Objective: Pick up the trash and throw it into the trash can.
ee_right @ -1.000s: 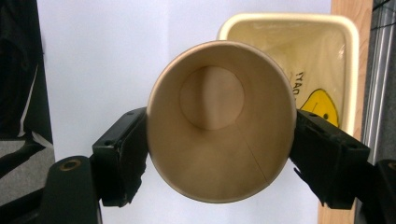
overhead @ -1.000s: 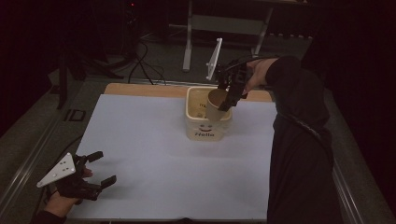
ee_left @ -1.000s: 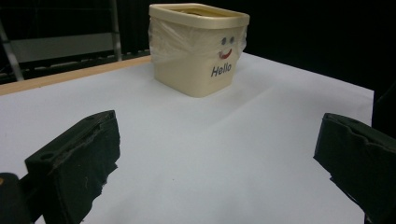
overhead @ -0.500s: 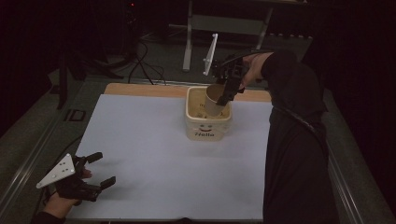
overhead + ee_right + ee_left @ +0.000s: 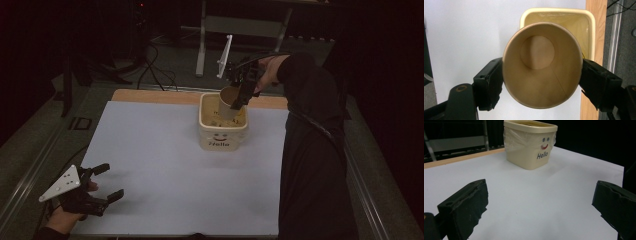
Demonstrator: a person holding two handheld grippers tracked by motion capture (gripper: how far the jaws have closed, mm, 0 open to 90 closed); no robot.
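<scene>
At the near left corner of the white-covered bench, the left gripper rests low with its jaws spread wide and nothing between them; in the left gripper view the bare white sheet lies between the two black pads. It plays no part for now, so the only risk there is a stray drift toward the middle of the bench.

Further right, at the far side, stands the cream square plastic bucket with a smiley face and the word "Hello". Above its opening, the right gripper holds the brown paper cup by its sides, one jaw pressing on each flank, with the cup tilted and its mouth turned toward the camera. The cup looks empty, though the high view is too dark to be sure whether its base already dips below the rim.

The grip is the weak point: thin paper walls may buckle or go oval under the squeeze, and the cup could then slide out early. If released while tilted, it may strike the bucket's rim, tip, and roll onto the bench or off the far wooden edge. A knock from the gripper could also shift the light bucket.
</scene>
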